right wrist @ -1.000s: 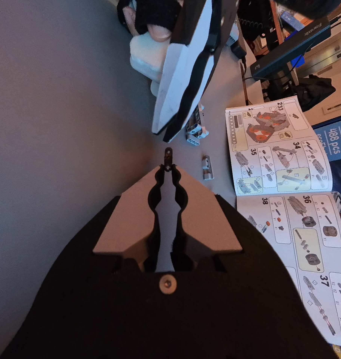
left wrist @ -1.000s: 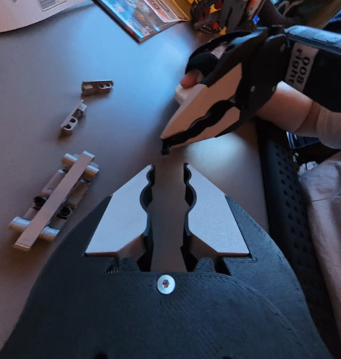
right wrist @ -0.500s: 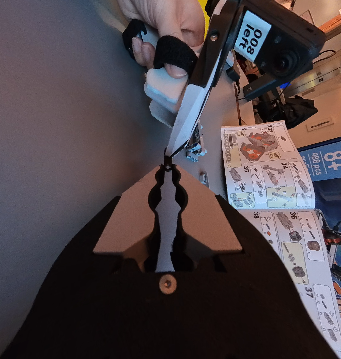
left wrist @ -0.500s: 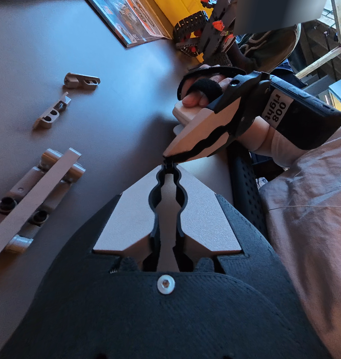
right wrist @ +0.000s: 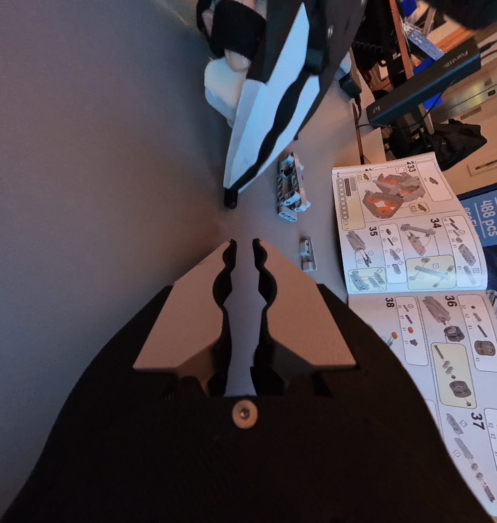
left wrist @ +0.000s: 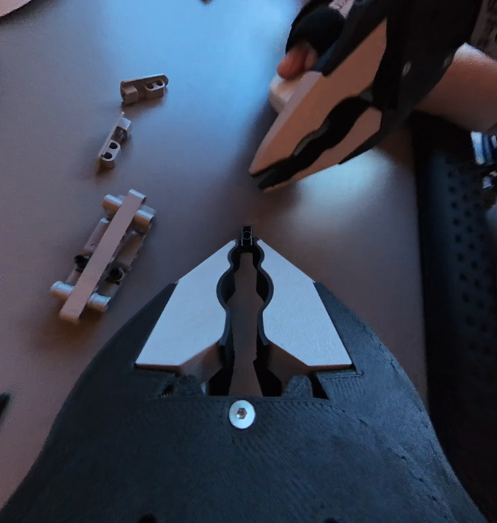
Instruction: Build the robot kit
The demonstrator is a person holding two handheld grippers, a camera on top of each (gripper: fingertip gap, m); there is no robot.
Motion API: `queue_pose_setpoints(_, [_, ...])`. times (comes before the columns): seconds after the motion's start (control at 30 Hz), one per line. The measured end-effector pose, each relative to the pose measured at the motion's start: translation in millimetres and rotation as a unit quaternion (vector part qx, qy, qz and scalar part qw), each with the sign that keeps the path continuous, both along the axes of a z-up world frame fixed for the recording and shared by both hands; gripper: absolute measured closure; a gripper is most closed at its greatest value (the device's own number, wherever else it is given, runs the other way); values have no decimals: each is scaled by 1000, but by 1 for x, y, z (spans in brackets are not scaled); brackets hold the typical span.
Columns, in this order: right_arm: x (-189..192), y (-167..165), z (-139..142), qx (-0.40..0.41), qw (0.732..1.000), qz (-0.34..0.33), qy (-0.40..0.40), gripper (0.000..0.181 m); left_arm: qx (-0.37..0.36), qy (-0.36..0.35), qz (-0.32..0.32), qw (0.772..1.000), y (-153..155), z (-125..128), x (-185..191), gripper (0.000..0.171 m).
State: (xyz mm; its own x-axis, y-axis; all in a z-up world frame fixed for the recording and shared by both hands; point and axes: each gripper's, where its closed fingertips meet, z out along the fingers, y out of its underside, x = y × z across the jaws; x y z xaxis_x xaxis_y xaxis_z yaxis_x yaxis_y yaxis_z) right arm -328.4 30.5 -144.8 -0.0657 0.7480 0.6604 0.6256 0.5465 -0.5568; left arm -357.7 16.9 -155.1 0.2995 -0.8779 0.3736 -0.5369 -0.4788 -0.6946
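My left gripper (left wrist: 246,241) is shut on a small black pin (left wrist: 246,234) that sticks out past its tips, above the dark table (left wrist: 202,70). My right gripper (right wrist: 244,242) is slightly open and empty. In the left wrist view the right gripper (left wrist: 260,181) hovers just beyond and to the right of the pin, apart from it. In the right wrist view the left gripper (right wrist: 231,195) comes in from above with the pin (right wrist: 230,201) at its tips. A grey beam assembly (left wrist: 100,254) lies left of my left gripper; it also shows in the right wrist view (right wrist: 291,186).
Two small grey connector pieces (left wrist: 144,87) (left wrist: 113,143) lie on the table beyond the assembly; one shows in the right wrist view (right wrist: 308,253). An open instruction booklet (right wrist: 411,226) and a blue box (right wrist: 493,215) lie at the right. A black perforated chair edge (left wrist: 462,254) borders the table. The gap from one gripper's tips to the other's is roughly 4 centimeters.
The right gripper held the black pin and brought it to the left gripper. The left gripper closed on it, the right opened, and the two have drawn apart.
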Motion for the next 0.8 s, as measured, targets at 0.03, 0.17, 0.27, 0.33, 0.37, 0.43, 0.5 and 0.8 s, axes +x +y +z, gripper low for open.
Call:
queue_pose_setpoints(0.03, [1,1,-1,-4,1000,-2,0,169,13,6,1,1000,2,0,-4,166])
queue_pose_setpoints(0.17, [3,3,-7,-17,1000,-6,-7,169,32,17,23,999,7,-2,-24,166])
queue_pose_setpoints(0.27, [4,5,-9,-13,1000,-7,-11,171,49,22,44,998,8,0,-45,166])
queue_pose_setpoints(0.33, [4,7,-9,-19,1000,-11,-8,171,63,20,49,997,5,3,-58,166])
queue_pose_setpoints(0.37, [4,8,-9,-23,1000,-12,-5,171,76,29,52,995,5,3,-64,166])
queue_pose_setpoints(0.43, [2,9,-8,-31,999,-12,5,174,111,57,59,990,9,-1,-76,166])
queue_pose_setpoints(0.5, [1,11,-7,-38,999,-14,15,175,130,75,60,987,12,-4,-81,166])
queue_pose_setpoints(0.8, [2,14,-6,-39,999,-19,27,178,145,66,52,986,11,-4,-74,166])
